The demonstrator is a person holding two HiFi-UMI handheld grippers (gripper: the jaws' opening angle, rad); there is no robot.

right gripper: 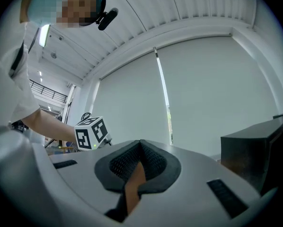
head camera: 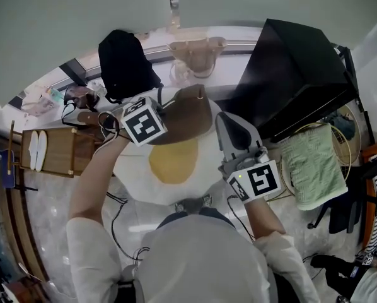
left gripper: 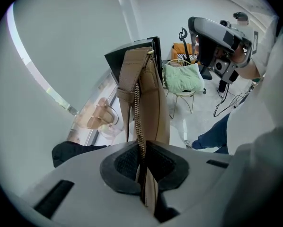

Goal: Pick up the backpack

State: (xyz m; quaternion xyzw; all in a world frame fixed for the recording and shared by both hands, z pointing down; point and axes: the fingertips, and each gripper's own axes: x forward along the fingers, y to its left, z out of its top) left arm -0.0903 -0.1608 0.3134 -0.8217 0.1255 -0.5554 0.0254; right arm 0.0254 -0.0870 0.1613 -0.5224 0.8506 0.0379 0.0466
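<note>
Left gripper view: my left gripper has its jaws pressed together on the tan backpack. The dark pads pinch the edge that carries the zipper, and the bag's body runs from the jaws up to the centre of the frame, its narrow side toward the camera. A green cloth lies on a wire chair right of centre. A black bag sits at the lower left.

Right gripper view: my right gripper is clamped on a narrow brown strip of the backpack, which runs from between the pads toward the bottom edge. The claw points roughly level at a pale wall. The left gripper's marker cube shows left of centre on an outstretched forearm.

Head view: the backpack sits mid-frame between both claws, over a white cushion with a yellow middle. The left forearm reaches up from the lower left, its claw angled steeply down at the bag's left side. The right forearm comes up from the lower centre, its claw at the bag's right side. A black box fills the upper right.
</note>
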